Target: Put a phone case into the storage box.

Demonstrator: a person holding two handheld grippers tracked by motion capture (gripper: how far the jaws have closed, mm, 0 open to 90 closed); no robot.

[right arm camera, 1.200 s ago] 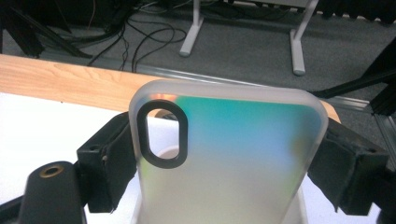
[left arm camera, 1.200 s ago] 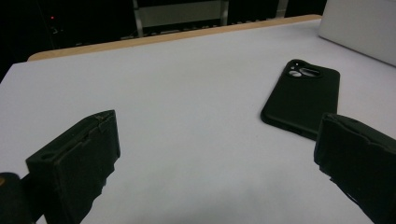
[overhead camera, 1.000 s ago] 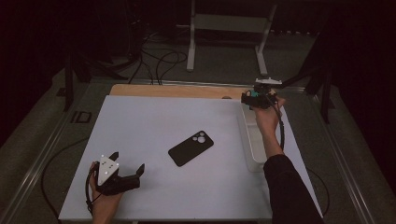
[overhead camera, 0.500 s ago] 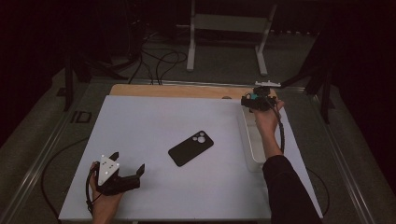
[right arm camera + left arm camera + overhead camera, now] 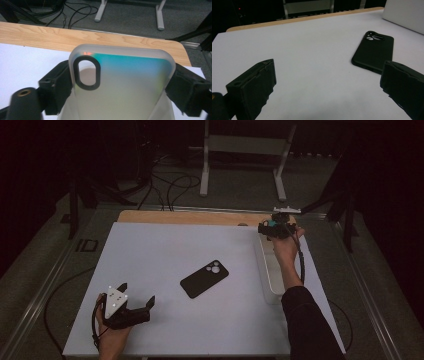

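A black phone (image 5: 204, 278) lies face down near the middle of the white table top (image 5: 165, 245); the left gripper view has the phone (image 5: 374, 51) ahead and to the right. My left gripper (image 5: 136, 293) rests at the table's near left corner, open, with bare table between its jaws (image 5: 329, 82). At the far right edge my right gripper (image 5: 274, 227) is held above the table. In the right gripper view it (image 5: 121, 77) is shut on a frosted translucent phone case (image 5: 125, 95), one jaw on each long side, with the camera cutout (image 5: 86, 72) at upper left.
A white oblong tray (image 5: 269, 275) lies along the table's right side, under my right hand; its wall (image 5: 404, 15) shows at the top right of the left gripper view. A wooden strip (image 5: 190, 217) borders the far edge. Cables and a metal stand (image 5: 240, 165) are on the floor beyond.
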